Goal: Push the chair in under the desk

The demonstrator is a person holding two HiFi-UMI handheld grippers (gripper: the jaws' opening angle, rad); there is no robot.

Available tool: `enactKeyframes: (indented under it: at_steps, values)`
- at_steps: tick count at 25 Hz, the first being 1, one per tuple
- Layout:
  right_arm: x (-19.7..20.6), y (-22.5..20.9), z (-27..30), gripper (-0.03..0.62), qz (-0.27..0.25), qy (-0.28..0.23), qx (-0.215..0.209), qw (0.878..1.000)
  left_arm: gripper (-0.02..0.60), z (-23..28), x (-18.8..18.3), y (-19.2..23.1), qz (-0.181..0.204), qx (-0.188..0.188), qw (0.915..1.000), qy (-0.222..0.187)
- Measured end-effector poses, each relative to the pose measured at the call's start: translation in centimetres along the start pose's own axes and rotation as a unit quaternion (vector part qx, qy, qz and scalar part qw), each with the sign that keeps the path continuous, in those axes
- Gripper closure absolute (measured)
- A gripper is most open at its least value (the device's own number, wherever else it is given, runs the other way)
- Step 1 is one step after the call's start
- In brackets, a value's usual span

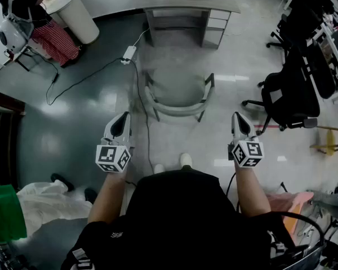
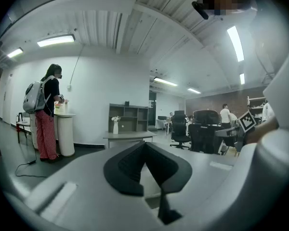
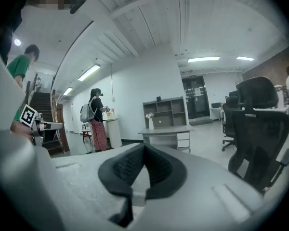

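The grey desk [image 1: 186, 4] stands against the far wall, with a drawer block on its right side and an open knee space on its left. In front of that desk, well clear of it and not under the top, stands the chair [image 1: 179, 89]. It is pale grey, with a broad rounded seat, two short armrests on thin dark legs, and a low curved backrest on the side away from the desk, facing me. To the right of the desk are black office chairs [image 1: 290, 94]. My left gripper [image 1: 123, 122] and right gripper [image 1: 240, 121] hang on the near side of the chair, farther from the desk, touching nothing. Both sets of jaws are clenched together and empty. A white power strip [image 1: 128, 53] lies on the floor just off the desk's left front corner.
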State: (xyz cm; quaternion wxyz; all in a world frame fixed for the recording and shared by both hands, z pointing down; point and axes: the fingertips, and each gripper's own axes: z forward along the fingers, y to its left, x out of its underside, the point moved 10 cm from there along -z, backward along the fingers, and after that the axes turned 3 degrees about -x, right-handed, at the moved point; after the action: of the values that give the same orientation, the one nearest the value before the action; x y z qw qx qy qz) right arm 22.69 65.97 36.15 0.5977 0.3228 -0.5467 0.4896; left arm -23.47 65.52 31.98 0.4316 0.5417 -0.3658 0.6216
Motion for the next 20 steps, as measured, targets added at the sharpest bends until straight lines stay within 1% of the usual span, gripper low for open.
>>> enactKeyframes:
  at_steps: [3,6,11,15,20]
  values:
    - [-0.2,-0.6,0.0,0.594,0.004,-0.001,-0.001,1.000,0.577,0.4,0.3,-0.5,-0.005,0.002,0.9999,0.014]
    - [-0.2,-1.6,-0.3,0.594,0.005,0.001,-0.003,1.000,0.577,1.0,0.6,-1.2,-0.006,-0.002,0.9998,0.020]
    - [0.0,-4.6,-0.9,0.594,0.005,0.005,-0.001,1.000,0.577,3.4,0.3,-3.6,0.009,0.011,0.9998,0.012]
    - [1.3,-5.9,-0.6,0.594,0.018,0.019,-0.012,1.000,0.577,4.4,0.4,-5.1,0.013,0.014,0.9998,0.006]
    - [2.4,-5.6,1.6,0.594,0.031,0.037,-0.022,0.999,0.577,4.4,1.9,-4.7,0.007,0.010,0.9994,0.034]
